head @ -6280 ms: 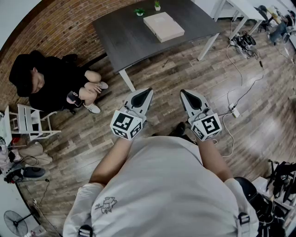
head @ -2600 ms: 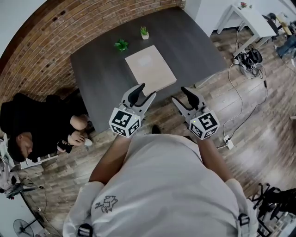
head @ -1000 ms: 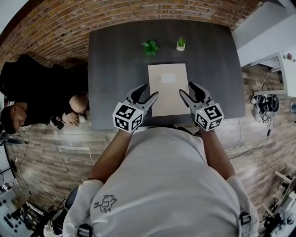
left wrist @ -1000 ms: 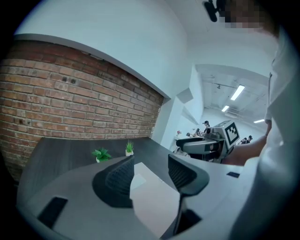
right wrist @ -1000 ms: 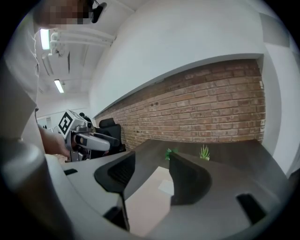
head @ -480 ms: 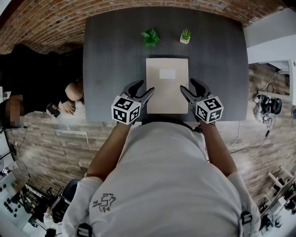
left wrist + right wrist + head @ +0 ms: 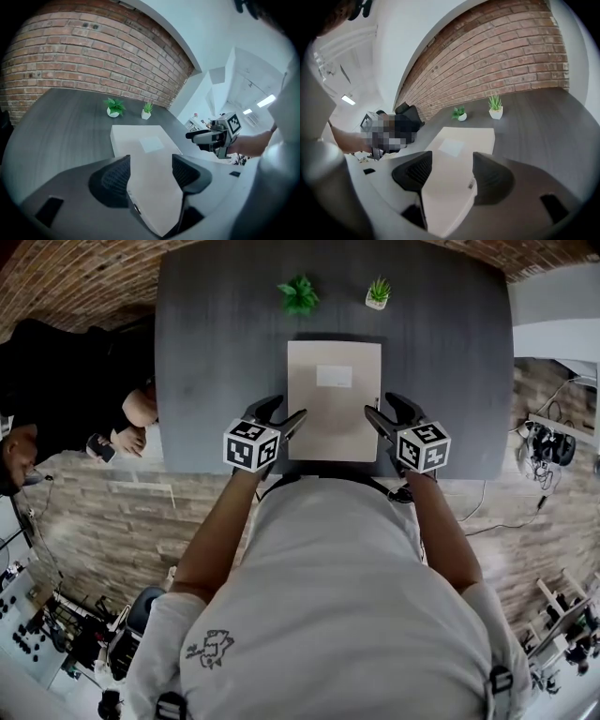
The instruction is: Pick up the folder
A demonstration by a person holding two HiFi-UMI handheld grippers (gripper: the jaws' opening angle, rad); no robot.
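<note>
Left gripper (image 7: 281, 413) and right gripper (image 7: 386, 411) lowered since a second ago to folder (image 7: 334, 418) near corners, jaws opening wide, folder edge between them unpinched, two pots (image 7: 378, 298) each holding a green plant, white label (image 7: 334, 376) showing no readable print.

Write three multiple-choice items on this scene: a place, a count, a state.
1. The potted plants stand: A. beyond the folder on the table; B. on the folder; C. on the floor.
2. Potted plants in view: A. one; B. two; C. four.
3. The folder is: A. upright; B. held in the air; C. lying flat on the table.
Answers: 1 A, both sit past the folder's far edge; 2 B, two show in every view; 3 C, it rests flat on the table.
</note>
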